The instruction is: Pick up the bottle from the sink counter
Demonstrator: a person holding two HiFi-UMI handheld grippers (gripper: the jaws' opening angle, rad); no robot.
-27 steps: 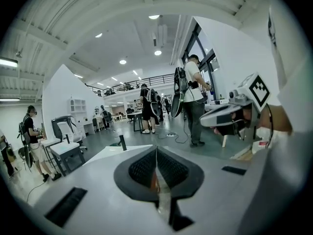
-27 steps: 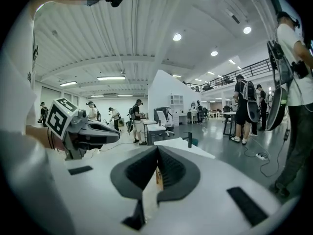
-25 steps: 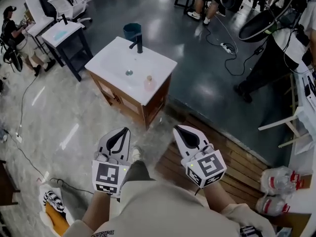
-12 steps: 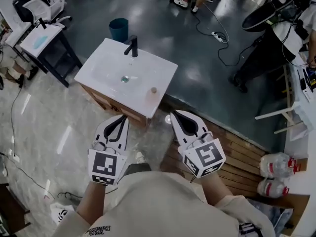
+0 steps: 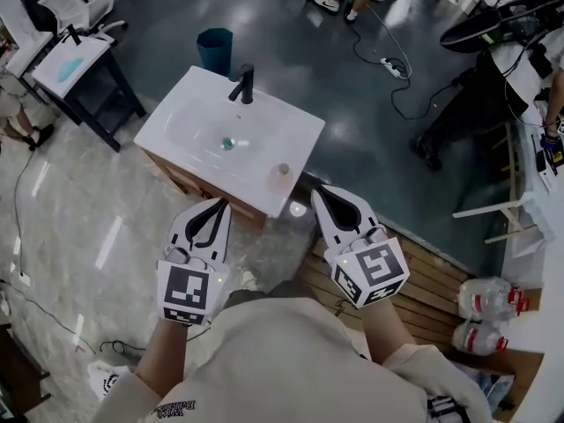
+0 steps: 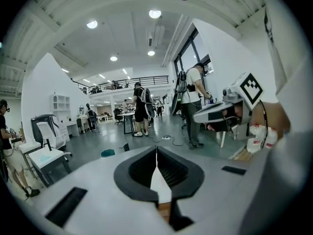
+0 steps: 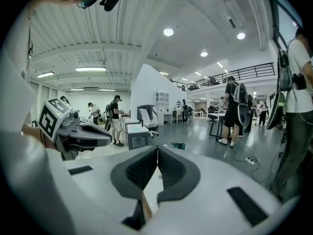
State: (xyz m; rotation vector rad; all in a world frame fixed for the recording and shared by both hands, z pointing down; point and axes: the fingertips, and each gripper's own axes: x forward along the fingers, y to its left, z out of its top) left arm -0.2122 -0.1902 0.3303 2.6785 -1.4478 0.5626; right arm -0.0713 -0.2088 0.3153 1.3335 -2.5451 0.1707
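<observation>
A small pale pink bottle with a tan cap stands upright near the front right corner of the white sink counter, seen in the head view. A black faucet rises at the counter's far side. My left gripper is shut and empty, its tip over the counter's front edge. My right gripper is also shut and empty, just right of the bottle and apart from it. In the left gripper view and the right gripper view the jaws meet and the bottle is hidden.
A teal bin stands behind the sink. A dark side table and a white chair are at the left. Wooden decking and wrapped water bottles lie at the right. Cables cross the grey floor; people stand further off.
Both grippers and the head view have come forward towards the sink counter. The bottle now lies close beside the right gripper's tip. Both grippers stay shut.
</observation>
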